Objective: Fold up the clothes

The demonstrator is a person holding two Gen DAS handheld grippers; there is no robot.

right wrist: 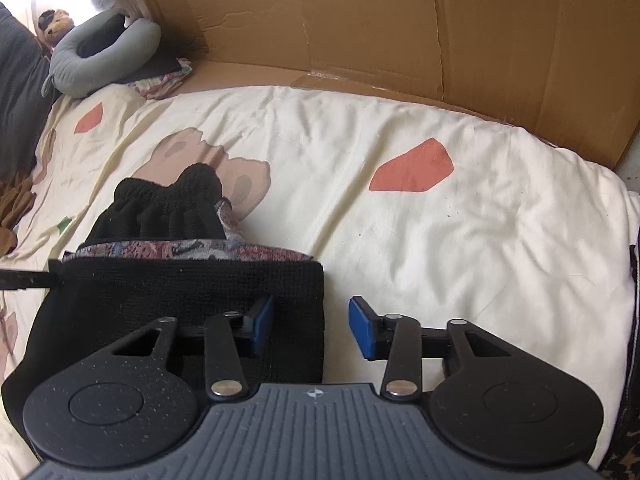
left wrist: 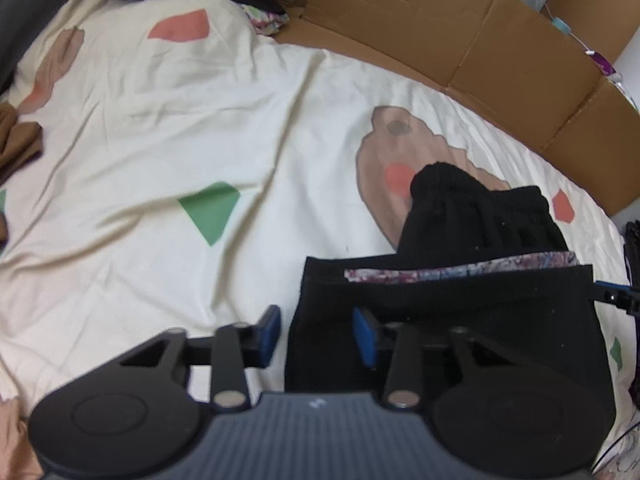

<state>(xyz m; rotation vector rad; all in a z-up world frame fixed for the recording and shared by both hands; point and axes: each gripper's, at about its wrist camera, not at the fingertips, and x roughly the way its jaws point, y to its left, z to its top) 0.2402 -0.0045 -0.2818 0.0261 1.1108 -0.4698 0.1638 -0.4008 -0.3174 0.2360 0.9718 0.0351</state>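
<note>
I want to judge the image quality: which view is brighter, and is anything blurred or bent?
Right wrist view is brighter, with white glare at the top left corner; left wrist view is dimmer and softer, the sheet slightly blurred. In both, the fisheye bends the cardboard edge into a curve.

A black knit garment (left wrist: 460, 312) is lying folded flat on the bed, its gathered ribbed waistband (right wrist: 168, 208) pointing toward the cardboard, a patterned lining strip (right wrist: 200, 250) showing along the fold edge.
</note>
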